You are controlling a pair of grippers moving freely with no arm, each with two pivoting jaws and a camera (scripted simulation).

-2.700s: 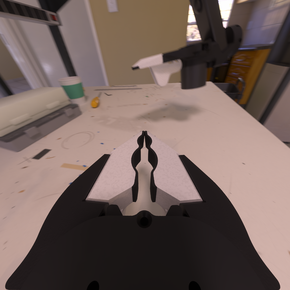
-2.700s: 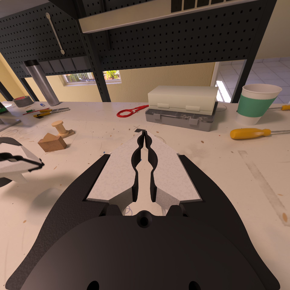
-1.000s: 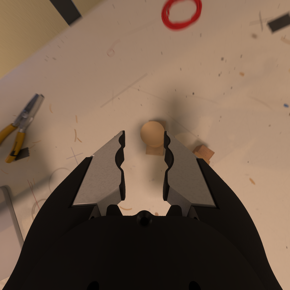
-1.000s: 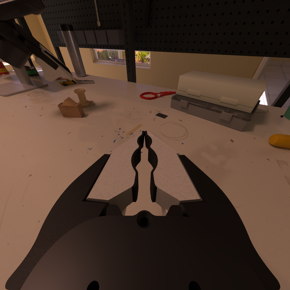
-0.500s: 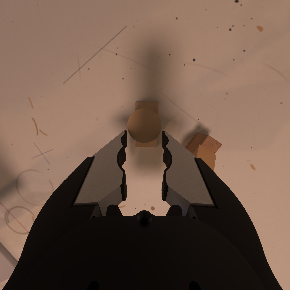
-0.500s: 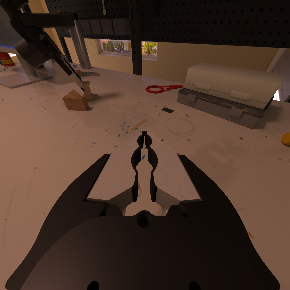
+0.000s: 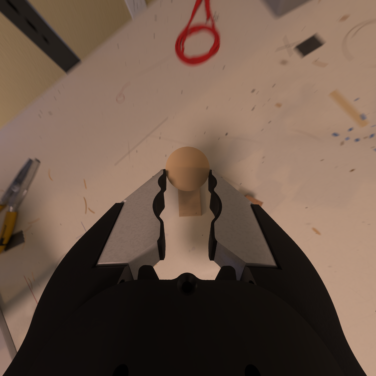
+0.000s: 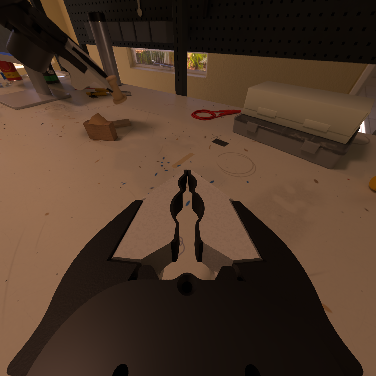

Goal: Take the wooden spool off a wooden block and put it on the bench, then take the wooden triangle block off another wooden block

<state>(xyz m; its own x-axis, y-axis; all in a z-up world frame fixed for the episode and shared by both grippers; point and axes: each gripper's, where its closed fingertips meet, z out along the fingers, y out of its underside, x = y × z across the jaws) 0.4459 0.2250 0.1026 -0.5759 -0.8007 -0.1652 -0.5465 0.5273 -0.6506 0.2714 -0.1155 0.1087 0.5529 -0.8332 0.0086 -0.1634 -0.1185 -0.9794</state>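
Note:
My left gripper (image 7: 187, 173) is shut on the top of the light wooden spool (image 7: 187, 165). It holds the spool clear above the flat wooden block (image 7: 190, 203) on the bench. In the right wrist view the spool (image 8: 117, 89) hangs tilted from the left gripper (image 8: 108, 85), above and behind the flat block (image 8: 122, 122). The wooden triangle block (image 8: 98, 119) sits on a thicker wooden block (image 8: 100, 131) beside the flat block. My right gripper (image 8: 187, 171) is shut and empty, low over the bench, well to the right of the blocks.
A red wire coil (image 8: 205, 114) lies behind the blocks, and a grey case with a cream lid (image 8: 295, 126) stands at the right. Yellow-handled pliers (image 7: 12, 203) lie left of the spool. A grey cylinder (image 8: 103, 44) and a pegboard frame stand at the back.
My left gripper came down over the spool, shut on its top and lifted it off the flat block. My right gripper stayed shut and shifted only a little.

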